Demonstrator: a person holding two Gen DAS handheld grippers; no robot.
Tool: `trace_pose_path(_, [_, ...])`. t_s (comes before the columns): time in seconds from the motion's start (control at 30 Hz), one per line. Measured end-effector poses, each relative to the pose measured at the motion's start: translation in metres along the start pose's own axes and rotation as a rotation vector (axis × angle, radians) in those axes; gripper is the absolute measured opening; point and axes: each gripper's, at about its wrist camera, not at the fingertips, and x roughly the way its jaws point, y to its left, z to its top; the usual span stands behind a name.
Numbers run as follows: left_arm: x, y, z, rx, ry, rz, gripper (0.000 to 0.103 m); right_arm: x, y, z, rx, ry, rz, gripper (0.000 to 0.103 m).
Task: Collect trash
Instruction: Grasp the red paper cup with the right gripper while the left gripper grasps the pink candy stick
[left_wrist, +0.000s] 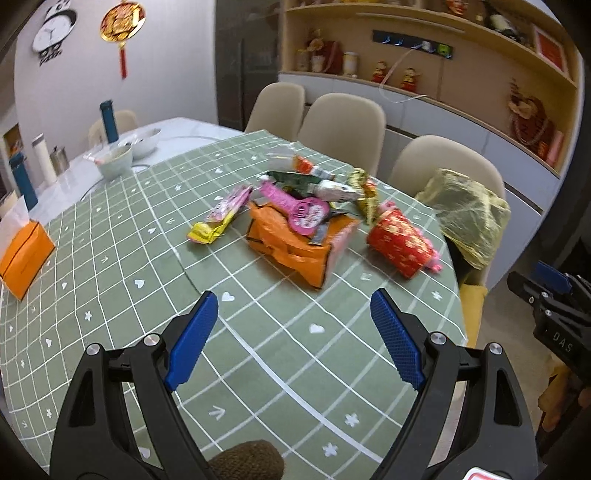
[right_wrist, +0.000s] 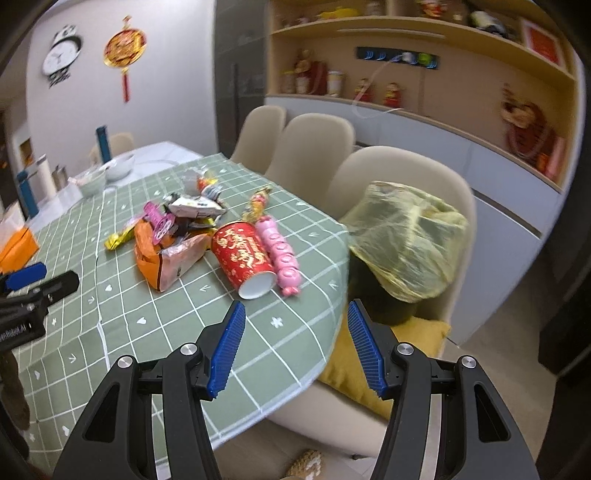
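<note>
- Left gripper (left_wrist: 293, 306): blue-padded jaws spread wide and holding nothing, poised above the green grid-patterned tablecloth surface (left_wrist: 122, 266), short of the litter.
- Yellow-and-pink crumpled snack wrapper (left_wrist: 218, 218): lying loose at the left edge of the pile.
- Torn orange plastic bag (left_wrist: 291, 243): at the pile's centre, with a pink round-ended packet (left_wrist: 295, 208) and other wrappers heaped on it.
- Red paper cup with gold lettering (right_wrist: 243, 258): tipped on its side, a pink sausage-shaped packet (right_wrist: 280, 254) touching it.
- Right gripper (right_wrist: 295, 310): likewise wide open and empty, over the surface's near edge.
- Yellow translucent plastic bag (right_wrist: 406, 236): draped on a beige chair beside the surface, probably the receptacle.
- Progress: judged barely begun; all visible litter remains uncollected.
</note>
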Motion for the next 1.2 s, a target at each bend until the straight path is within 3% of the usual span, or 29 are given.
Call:
trace_pose_path(0.2, [0.019, 0.015, 0.016, -0.044, 0.006, 0.037, 0.081, 0.055, 0.014, 0.029, -0.099, 0.032, 0.135, 0.055])
trace_pose_path(0.4, [0.032, 0.027, 0.023, -0.109, 0.031, 0.079, 0.081, 0.108, 0.026, 0.054, -0.197, 0.058, 0.212, 0.055])
trace_pose_path(0.63, [0.043, 0.022, 0.026, -0.157, 0.07, 0.108, 0.081, 0.164, 0.03, 0.056, -0.26, 0.173, 0.301, 0.055])
trace_pose_path(0.7, [0.045, 0.02, 0.031, -0.193, 0.066, 0.124, 0.081, 0.164, 0.03, 0.052, -0.289, 0.154, 0.329, 0.055])
trace_pose_path(0.87, [0.049, 0.012, 0.043, -0.279, 0.046, 0.163, 0.081, 0.153, 0.007, 0.061, -0.237, 0.133, 0.494, 0.051])
trace_pose_path(1.0, [0.055, 0.006, 0.052, -0.298, 0.001, 0.198, 0.083, 0.138, -0.011, 0.073, -0.234, 0.104, 0.514, 0.05])
trace_pose_path(1.2, [0.067, 0.006, 0.065, -0.295, 0.063, 0.183, 0.083, 0.11, -0.056, 0.101, -0.166, 0.03, 0.476, 0.05])
